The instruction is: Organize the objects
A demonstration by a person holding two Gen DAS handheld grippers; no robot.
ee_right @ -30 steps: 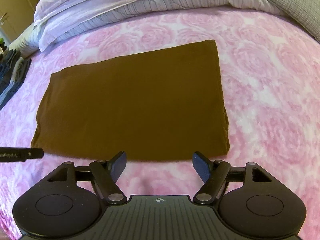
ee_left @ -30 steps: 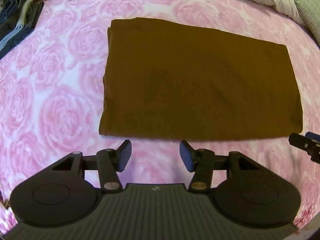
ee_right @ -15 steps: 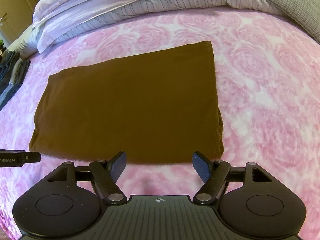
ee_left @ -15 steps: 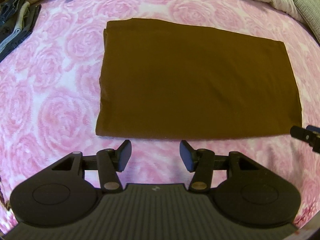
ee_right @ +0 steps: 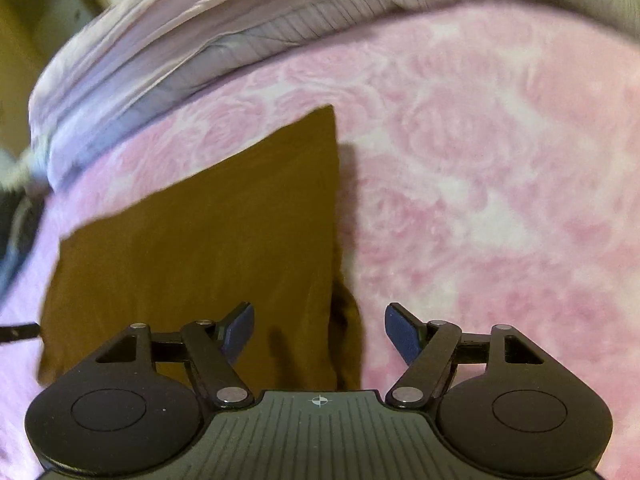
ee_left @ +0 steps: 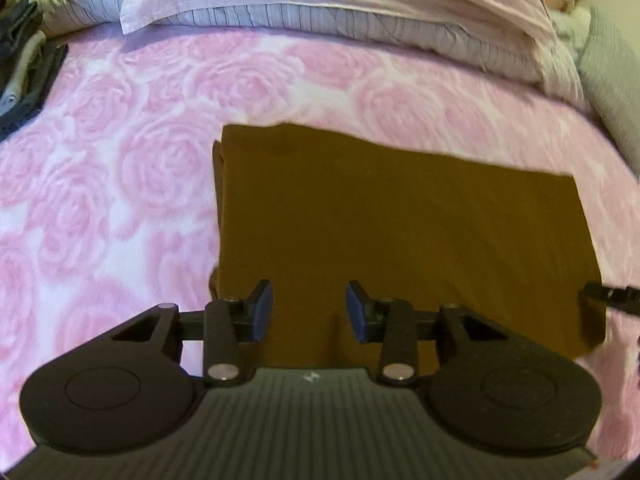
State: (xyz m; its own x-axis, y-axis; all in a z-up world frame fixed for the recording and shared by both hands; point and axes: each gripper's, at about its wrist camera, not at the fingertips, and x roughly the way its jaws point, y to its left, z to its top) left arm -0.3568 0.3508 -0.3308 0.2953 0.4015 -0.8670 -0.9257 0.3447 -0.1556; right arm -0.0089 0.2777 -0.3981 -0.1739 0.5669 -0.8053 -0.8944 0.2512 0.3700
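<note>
With both tools low over the near edge of the cloth point(ee_left: 400, 232), the step in hand looks like the approach for a grasp, probably to fold or lift it. The left hand-held gripper point(ee_left: 308, 312) is released, its blue pads point(ee_left: 262, 310) spread above the cloth's near-left part, just inside the left edge. The right hand-held gripper point(ee_right: 319, 330) is released too, its jaws straddling the cloth's near-right corner, one pad over brown fabric, the other over the bed point(ee_right: 500, 184).

The cloth lies flat on the pink rose-patterned cover, a folded brown rectangle with layered edges showing at its left side. Beyond it, well apart, pillows point(ee_left: 340, 4) line the head of the bed.

Next, each tool likely needs to drop onto its edge and close on all layers together; catching only the top layer would undo the fold.
</note>
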